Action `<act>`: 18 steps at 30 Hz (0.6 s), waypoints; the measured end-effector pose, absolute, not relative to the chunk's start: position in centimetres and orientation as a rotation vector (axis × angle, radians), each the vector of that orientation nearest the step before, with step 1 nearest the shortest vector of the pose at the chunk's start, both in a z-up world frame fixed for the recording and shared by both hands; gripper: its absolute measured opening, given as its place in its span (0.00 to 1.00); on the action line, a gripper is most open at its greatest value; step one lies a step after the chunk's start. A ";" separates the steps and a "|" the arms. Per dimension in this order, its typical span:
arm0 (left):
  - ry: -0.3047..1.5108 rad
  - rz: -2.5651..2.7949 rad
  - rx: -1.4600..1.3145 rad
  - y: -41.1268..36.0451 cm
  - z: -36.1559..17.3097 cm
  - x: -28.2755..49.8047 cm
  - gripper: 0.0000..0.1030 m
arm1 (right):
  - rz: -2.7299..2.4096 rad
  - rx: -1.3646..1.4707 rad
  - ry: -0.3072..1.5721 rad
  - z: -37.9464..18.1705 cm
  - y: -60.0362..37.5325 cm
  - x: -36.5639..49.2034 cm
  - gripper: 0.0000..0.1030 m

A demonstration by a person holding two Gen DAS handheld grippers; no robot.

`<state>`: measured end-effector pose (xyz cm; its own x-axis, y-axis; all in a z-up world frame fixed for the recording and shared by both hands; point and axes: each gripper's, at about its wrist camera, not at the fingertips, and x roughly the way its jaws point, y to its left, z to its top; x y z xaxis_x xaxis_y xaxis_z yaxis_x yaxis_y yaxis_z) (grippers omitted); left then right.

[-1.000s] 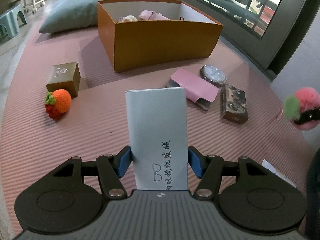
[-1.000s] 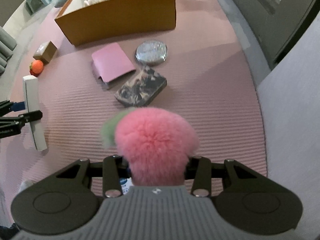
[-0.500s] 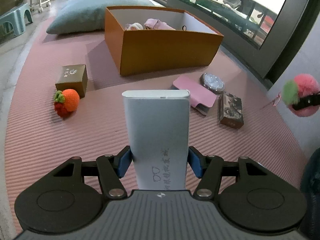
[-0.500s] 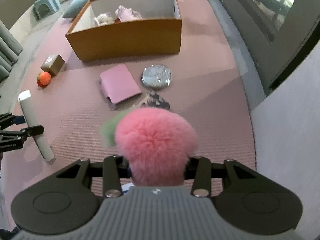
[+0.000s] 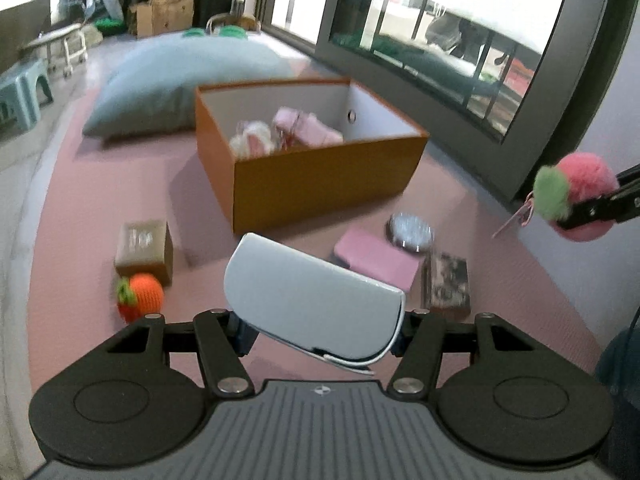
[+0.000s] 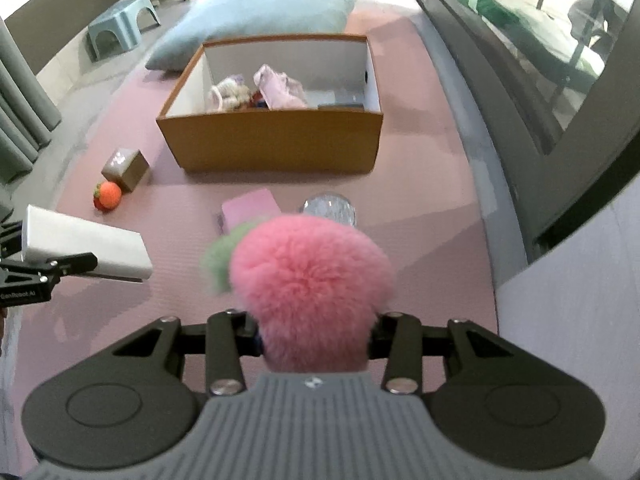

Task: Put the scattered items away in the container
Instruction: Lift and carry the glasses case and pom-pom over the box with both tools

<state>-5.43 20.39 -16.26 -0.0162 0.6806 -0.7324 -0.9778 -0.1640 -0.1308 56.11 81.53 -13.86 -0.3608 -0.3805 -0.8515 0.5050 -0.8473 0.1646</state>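
1. Left gripper (image 5: pixel 320 330): jaws clamped on a pale blue-white glasses case (image 5: pixel 314 306), held off the mat and tilted, right end lower. In the right wrist view the same case (image 6: pixel 86 246) shows at the far left edge, well above the mat.
2. Right gripper (image 6: pixel 314 338): jaws closed on a pink pom-pom (image 6: pixel 312 292) with a green tuft on its left side. Seen from the left wrist, the pom-pom (image 5: pixel 578 200) hangs in the air at the right edge, level with the box's near wall; a thin pink cord dangles from it.
3. Container: orange cardboard box (image 6: pixel 272 144), open top, white inside, on the pink ribbed mat (image 6: pixel 420 208). Already inside: a pale pink bundle (image 6: pixel 280 90) and a cream fuzzy toy (image 6: pixel 226 94), side by side toward the left half; something dark lies flat at the right, too dim to name.
4. Loose on the mat, between grippers and box: pink flat case (image 5: pixel 378 258), round silver tin (image 5: pixel 410 230) just beside it, dark patterned small box (image 5: pixel 446 284) near both.
5. Left of those, well apart: brown cube box (image 5: pixel 144 246) with an orange knitted fruit (image 5: pixel 140 296) touching or just beside its near corner.
6. Behind the box: large grey-blue cushion (image 6: pixel 256 20). A light blue step stool (image 6: pixel 120 26) off the mat, left. Dark-framed window wall (image 6: pixel 520 100) runs along the right.
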 end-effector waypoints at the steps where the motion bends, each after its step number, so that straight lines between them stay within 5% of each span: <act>1: 0.495 1.569 -0.783 20.9 -15.8 -5.6 0.67 | -2.219 1.331 0.171 -13.6 81.3 55.9 0.43; 18: 0.470 1.561 -0.603 31.0 -10.5 -8.9 0.67 | -2.262 1.143 0.206 -9.2 75.5 48.6 0.43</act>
<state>-8.87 31.01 -10.47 -0.0259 0.7760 -0.6302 -0.9950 -0.0807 -0.0586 48.56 75.46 -9.22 -0.4569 -0.4353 -0.7757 0.5684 -0.8137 0.1218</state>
